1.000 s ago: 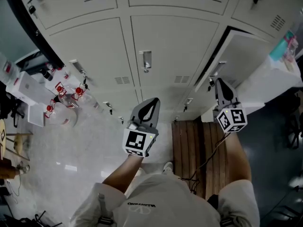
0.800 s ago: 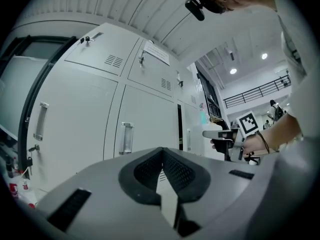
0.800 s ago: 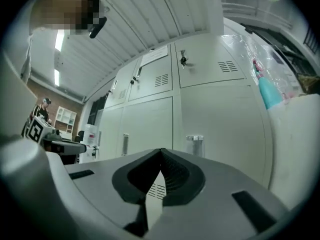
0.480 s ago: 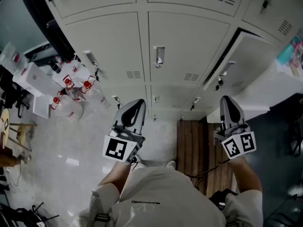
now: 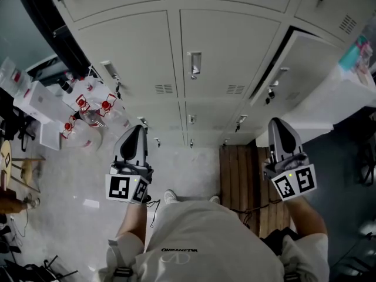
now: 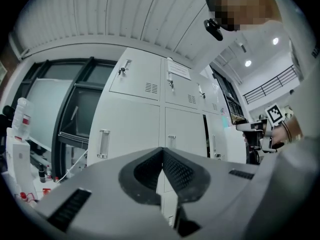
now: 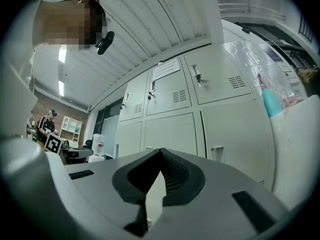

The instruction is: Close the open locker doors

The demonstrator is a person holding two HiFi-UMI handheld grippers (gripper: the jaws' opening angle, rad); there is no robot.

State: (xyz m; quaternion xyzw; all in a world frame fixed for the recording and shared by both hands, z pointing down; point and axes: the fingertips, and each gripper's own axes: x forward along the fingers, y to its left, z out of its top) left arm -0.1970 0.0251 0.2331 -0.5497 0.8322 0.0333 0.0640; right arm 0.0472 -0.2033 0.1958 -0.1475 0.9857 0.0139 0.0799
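A bank of pale grey lockers point(image 5: 217, 46) fills the upper head view. One door point(image 5: 302, 60) at the right stands ajar, with a dark gap point(image 5: 271, 63) along its left edge and a handle point(image 5: 275, 78) near it. My right gripper point(image 5: 275, 123) is shut and empty, held below that door and apart from it. Further left, over the pale floor, my left gripper point(image 5: 138, 128) is also shut and holds nothing. The left gripper view shows the shut jaws point(image 6: 161, 152) aimed at closed doors. In the right gripper view the jaws point(image 7: 160, 152) point at the locker fronts point(image 7: 172, 129).
A wooden slatted platform point(image 5: 239, 172) lies on the floor under the lockers at the right. At the left stand a dark frame point(image 5: 56, 37), white boxes point(image 5: 38, 101) and red-capped bottles point(image 5: 88, 110). A teal bottle point(image 5: 354, 53) sits at the far right.
Both grippers have drawn back from the lockers towards the person. The left one has gone left and down; the right one has come away from the ajar door's handle.
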